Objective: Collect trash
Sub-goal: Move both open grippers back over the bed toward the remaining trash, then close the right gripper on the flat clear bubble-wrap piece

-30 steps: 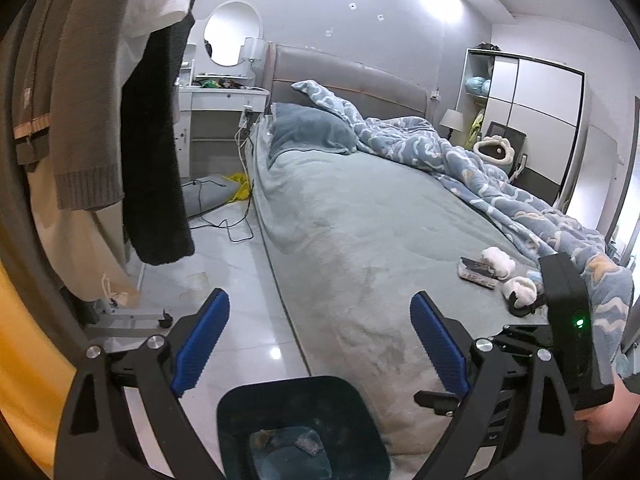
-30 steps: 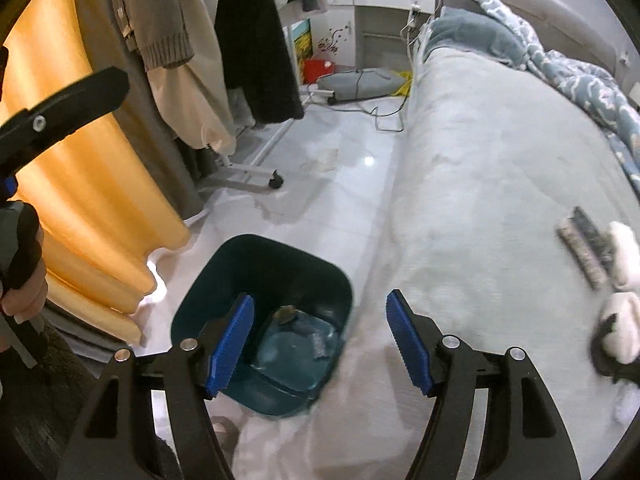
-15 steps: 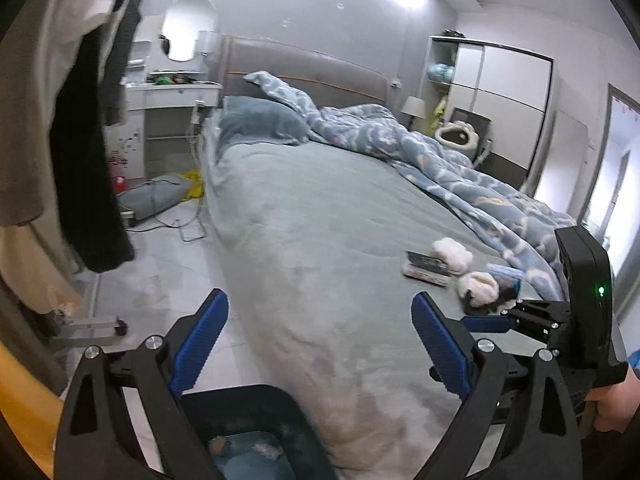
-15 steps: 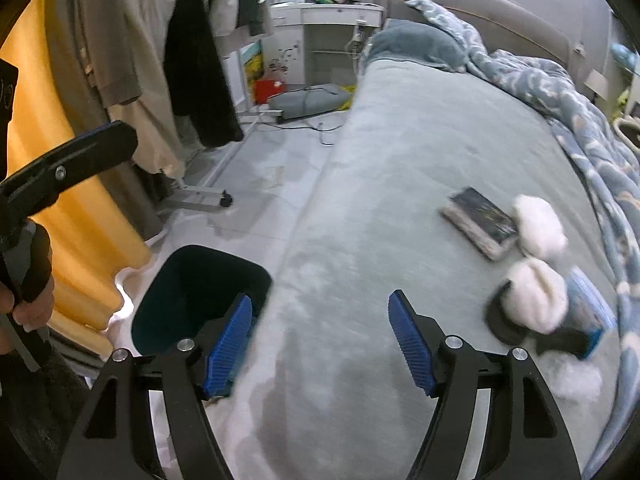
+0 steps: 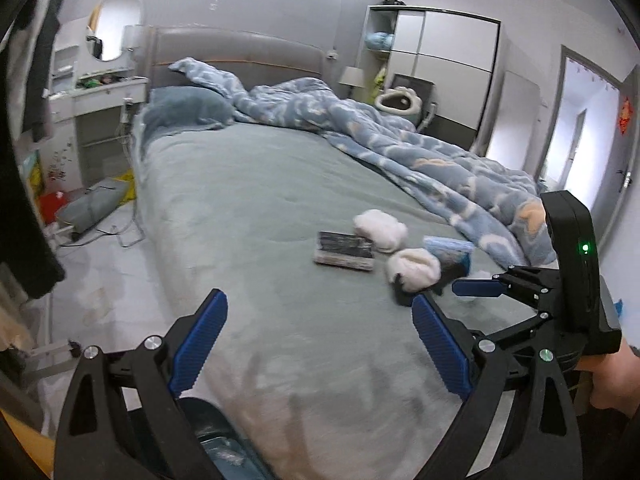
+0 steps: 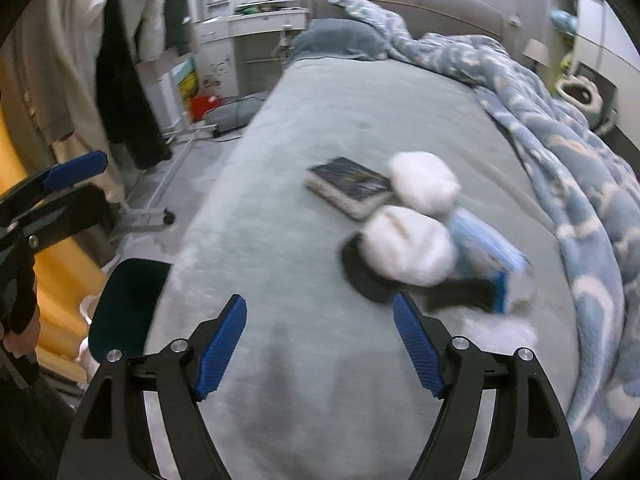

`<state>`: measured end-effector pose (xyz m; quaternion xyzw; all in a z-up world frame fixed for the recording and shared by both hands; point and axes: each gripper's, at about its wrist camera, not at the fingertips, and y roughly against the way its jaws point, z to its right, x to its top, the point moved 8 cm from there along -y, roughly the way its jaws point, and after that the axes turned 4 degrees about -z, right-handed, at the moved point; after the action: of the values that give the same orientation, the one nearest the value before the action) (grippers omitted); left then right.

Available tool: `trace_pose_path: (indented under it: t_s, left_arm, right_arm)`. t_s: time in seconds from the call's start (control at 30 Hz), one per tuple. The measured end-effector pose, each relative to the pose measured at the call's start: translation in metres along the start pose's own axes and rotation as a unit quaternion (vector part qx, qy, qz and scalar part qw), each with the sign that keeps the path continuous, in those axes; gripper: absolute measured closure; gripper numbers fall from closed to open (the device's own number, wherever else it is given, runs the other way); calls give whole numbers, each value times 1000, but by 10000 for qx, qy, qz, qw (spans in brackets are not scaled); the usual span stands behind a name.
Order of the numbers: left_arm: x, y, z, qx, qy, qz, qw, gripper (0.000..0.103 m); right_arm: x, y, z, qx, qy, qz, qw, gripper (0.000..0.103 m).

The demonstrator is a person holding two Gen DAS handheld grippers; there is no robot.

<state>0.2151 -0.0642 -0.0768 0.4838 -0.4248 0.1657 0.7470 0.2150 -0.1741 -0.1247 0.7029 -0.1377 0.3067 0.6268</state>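
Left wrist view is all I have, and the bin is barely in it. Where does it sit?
Observer: The right wrist view shows the dark teal bin on the floor against the bed, at its side, left of the right gripper.
Operator: What's the dark thing under the nearer white wad?
Observer: A flat black disc pokes out beneath the white wad; too blurred to name.
Operator: Is the right gripper holding anything?
Observer: No, its jaws stand wide open, empty.

book [image 6: 349, 184] on bed [image 6: 320, 120], slippers [image 6: 408, 240] right of it, bin [image 6: 128, 304] left beside bed
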Motion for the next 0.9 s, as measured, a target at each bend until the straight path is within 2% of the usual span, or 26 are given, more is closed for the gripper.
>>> trace_pose_path:
  t_s: [0.43, 0.67, 0.9]
  left_arm:
    - [7, -53, 50, -437, -378, -297, 9979, 8]
    - [13, -76, 73, -642, -505, -366, 9960, 8]
    - [12, -101, 83, -682, -601, -560, 9943, 8]
  right_arm:
    - [-15, 14, 65, -335, -596, 303, 9972, 20]
    - [-21, 16, 105, -511, -1110, 502, 9912, 16]
    - [-30, -1, 124, -459, -1423, 316, 9883, 15]
